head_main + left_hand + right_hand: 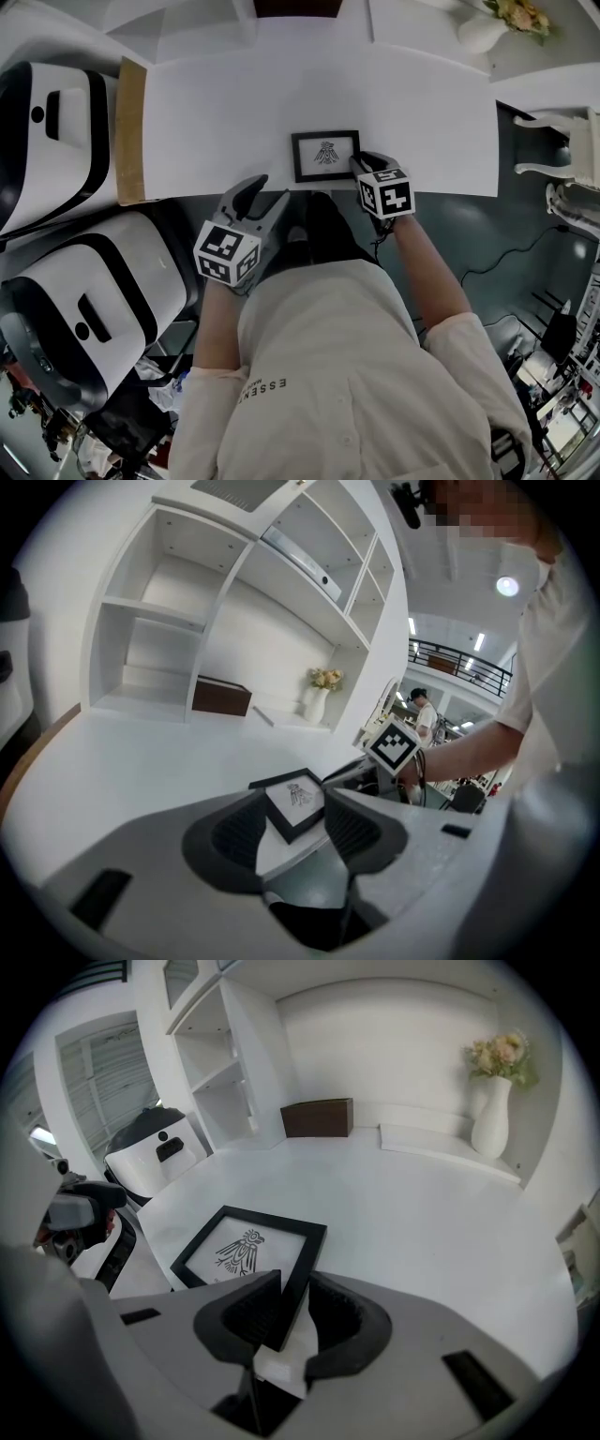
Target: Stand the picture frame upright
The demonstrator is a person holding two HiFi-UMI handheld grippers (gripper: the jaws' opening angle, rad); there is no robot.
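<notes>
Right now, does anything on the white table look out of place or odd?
The black rectangular picture frame with a bird drawing lies flat, face up, near the front edge of the white table instead of standing. The right hand-held gripper has its jaws astride one corner. Nothing looks spilled or broken.

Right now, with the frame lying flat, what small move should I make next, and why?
Probably lift the right gripper slightly to tip the picture frame up off the table. Its jaws look closed on the frame's right rail, the frame lies flat near the front edge, and the left gripper hangs open short of it, free to steady the other side.
</notes>
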